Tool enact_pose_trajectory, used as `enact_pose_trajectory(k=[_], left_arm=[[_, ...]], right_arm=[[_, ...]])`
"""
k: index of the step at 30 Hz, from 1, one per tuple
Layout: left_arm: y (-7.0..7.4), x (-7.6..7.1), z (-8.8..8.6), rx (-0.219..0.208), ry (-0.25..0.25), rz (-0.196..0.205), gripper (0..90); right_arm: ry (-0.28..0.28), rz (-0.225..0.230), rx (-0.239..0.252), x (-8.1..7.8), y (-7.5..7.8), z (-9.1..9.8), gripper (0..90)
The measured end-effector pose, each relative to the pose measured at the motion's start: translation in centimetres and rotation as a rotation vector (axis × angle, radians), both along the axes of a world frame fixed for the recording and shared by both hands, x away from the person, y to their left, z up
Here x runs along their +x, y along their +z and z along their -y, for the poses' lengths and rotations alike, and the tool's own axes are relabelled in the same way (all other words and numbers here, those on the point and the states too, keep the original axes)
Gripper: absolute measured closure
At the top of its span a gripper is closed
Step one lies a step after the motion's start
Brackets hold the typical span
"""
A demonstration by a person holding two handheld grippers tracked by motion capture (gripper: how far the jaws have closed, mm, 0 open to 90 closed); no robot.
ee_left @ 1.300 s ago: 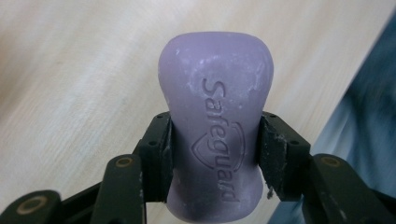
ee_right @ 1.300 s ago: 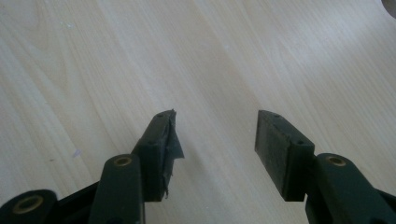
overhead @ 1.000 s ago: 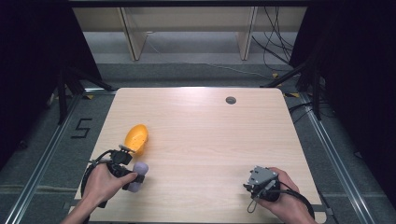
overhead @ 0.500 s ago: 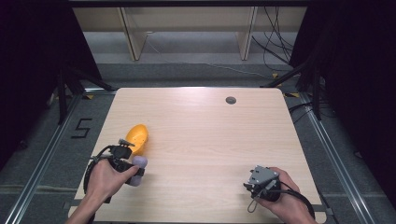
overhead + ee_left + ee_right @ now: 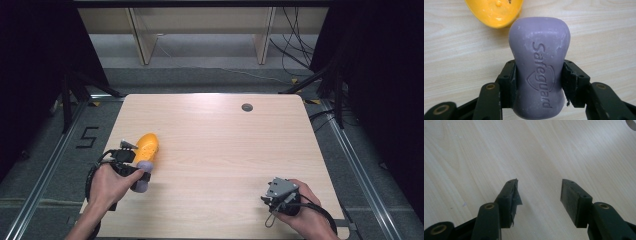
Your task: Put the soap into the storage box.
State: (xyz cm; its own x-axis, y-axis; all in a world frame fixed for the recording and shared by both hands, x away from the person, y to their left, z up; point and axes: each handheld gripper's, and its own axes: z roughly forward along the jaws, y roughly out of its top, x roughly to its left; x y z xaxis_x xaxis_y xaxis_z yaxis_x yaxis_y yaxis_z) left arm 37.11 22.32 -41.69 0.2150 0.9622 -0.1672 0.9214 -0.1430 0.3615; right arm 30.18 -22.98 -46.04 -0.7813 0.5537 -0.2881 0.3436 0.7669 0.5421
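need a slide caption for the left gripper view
Left gripper clamps a purple Safeguard soap bar at its waist above the wooden table, an orange dish just beyond.

- Your soap bar (image 5: 539,67) is pale purple, with a brand name and shield pressed into it.
- Your dish (image 5: 495,11) is glossy orange-yellow.
- Your table (image 5: 225,150) is light wood grain.
- Your jaws are black.

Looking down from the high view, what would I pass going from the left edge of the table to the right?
Left claw clamped on the purple soap bar, with the orange dish just beyond it → the small round hole far back in the table → right claw, open over bare wood.
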Motion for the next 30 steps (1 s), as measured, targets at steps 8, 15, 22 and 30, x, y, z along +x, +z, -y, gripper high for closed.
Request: enact_pose_trajectory(k=[8, 15, 22, 30], left_arm=[[0.4, 0.6, -0.1, 0.000, 0.013, 0.007, 49.4], [0.7, 1.2, -0.3, 0.003, 0.022, 0.017, 49.4], [1.0, 1.8, -0.2, 0.011, 0.030, 0.012, 49.4], [1.1, 2.4, -0.1, 0.019, 0.019, 0.011, 49.4]], right_arm=[[-0.016, 0.002, -0.002, -0.2, 0.0, 0.0, 48.5], [-0.016, 0.001, 0.001, -0.2, 0.0, 0.0, 48.5], [-0.016, 0.001, 0.002, -0.2, 0.0, -0.1, 48.4], [-0.017, -0.003, 0.006, -0.2, 0.0, 0.0, 48.3]])
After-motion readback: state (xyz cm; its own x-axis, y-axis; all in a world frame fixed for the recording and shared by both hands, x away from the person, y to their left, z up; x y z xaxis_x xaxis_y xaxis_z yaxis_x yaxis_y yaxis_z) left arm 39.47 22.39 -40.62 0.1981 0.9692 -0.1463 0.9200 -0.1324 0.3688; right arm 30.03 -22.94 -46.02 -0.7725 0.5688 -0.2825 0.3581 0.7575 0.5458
